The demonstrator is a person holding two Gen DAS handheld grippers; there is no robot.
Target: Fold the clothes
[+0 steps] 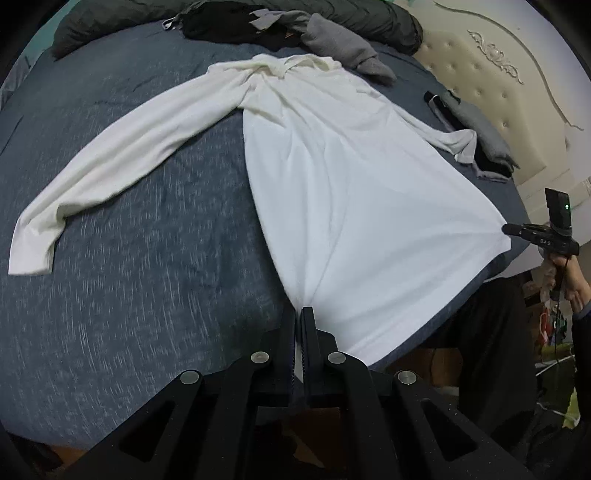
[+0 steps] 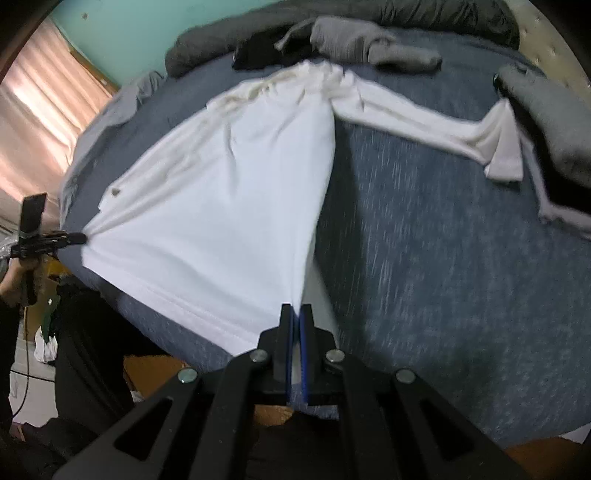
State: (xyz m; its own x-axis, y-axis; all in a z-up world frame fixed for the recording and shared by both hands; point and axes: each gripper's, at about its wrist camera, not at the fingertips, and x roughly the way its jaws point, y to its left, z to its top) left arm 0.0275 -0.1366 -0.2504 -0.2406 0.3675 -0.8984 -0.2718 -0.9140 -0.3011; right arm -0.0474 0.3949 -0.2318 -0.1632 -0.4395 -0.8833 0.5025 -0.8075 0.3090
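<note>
A blue-grey bed cover is seen under everything, with a white long-sleeved top laid on it, collar toward the far side and both sleeves spread outward. The top is judged light, thin and limp: it is drawn into creases that fan from each pinched corner, so it will sag and drape wherever it is not held, and stretch rather than keep a shape. The hem corners are judged the right places to be held, and both are already taken. The left gripper is clenched on the hem corner nearest its camera; the right gripper is clenched on the opposite hem corner, the hem being pulled taut between them. A grey garment and a black garment are left lying just beyond the collar. On the far gripper in the left wrist view small white lettering is seen, too small to be read with confidence
</note>
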